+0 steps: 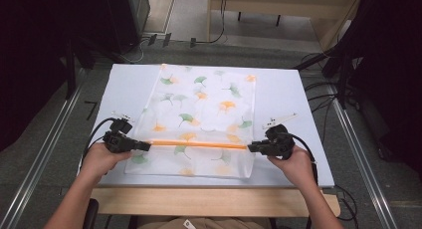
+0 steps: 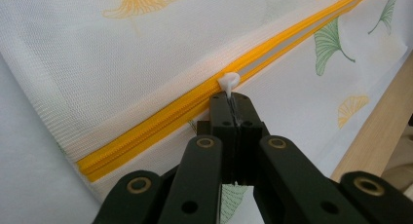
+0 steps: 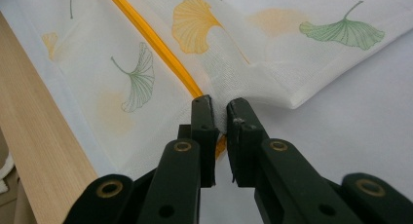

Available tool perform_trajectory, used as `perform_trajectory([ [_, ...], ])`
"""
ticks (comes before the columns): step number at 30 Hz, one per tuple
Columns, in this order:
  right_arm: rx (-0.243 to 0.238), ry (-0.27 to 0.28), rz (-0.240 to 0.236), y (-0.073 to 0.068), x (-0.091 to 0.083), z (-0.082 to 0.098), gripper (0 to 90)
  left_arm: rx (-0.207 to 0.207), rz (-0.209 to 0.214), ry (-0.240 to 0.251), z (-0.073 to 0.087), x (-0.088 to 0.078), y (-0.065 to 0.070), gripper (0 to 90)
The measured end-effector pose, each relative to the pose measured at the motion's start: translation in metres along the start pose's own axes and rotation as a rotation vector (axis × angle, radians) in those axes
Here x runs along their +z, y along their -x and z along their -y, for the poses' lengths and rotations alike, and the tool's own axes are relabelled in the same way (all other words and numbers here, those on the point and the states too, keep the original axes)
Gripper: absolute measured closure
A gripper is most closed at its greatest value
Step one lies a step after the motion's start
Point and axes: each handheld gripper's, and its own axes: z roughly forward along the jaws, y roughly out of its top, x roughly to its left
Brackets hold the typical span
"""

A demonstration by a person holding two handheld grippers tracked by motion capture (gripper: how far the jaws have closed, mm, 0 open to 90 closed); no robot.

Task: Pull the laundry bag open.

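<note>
Two grippers: L gripper (image 2: 233,107) pinches white zipper pull (image 2: 229,81); R gripper (image 3: 221,114), 3 o'clock, clamps mesh bag (image 3: 243,73) edge, zipper (image 3: 156,44) end hidden.

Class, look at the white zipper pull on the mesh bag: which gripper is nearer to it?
Left. The left gripper pinches the white zipper pull itself; the right gripper clamps the mesh bag at the zipper's opposite end.

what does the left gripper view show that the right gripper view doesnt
Left gripper view: the white zipper pull, pinched between its shut jaws, and the zipper's two rows of teeth running away.

Right gripper view: a bunched fold of the bag's fabric clamped in its jaws by the bag's edge, with the white table beyond.

Both: the ginkgo-print mesh bag, its orange zipper and the table's wooden edge.
</note>
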Motion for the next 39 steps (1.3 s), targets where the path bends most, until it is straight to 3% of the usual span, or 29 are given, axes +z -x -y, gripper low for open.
perform_trajectory([
  [6,0.003,-0.001,-0.002,0.000,0.000,0.000,84.7,-0.008,0.020,0.008,0.000,-0.002,-0.001,90.0],
  [18,0.003,0.001,-0.002,0.000,0.000,0.000,84.7,-0.019,0.015,-0.001,0.002,-0.002,-0.005,90.0],
  [28,0.000,-0.004,0.001,0.001,0.000,0.000,84.7,-0.044,-0.002,0.007,0.015,-0.014,-0.018,90.0],
  [39,0.003,-0.010,0.001,0.001,0.001,0.000,84.7,-0.048,-0.005,0.013,0.016,-0.016,-0.019,90.0],
])
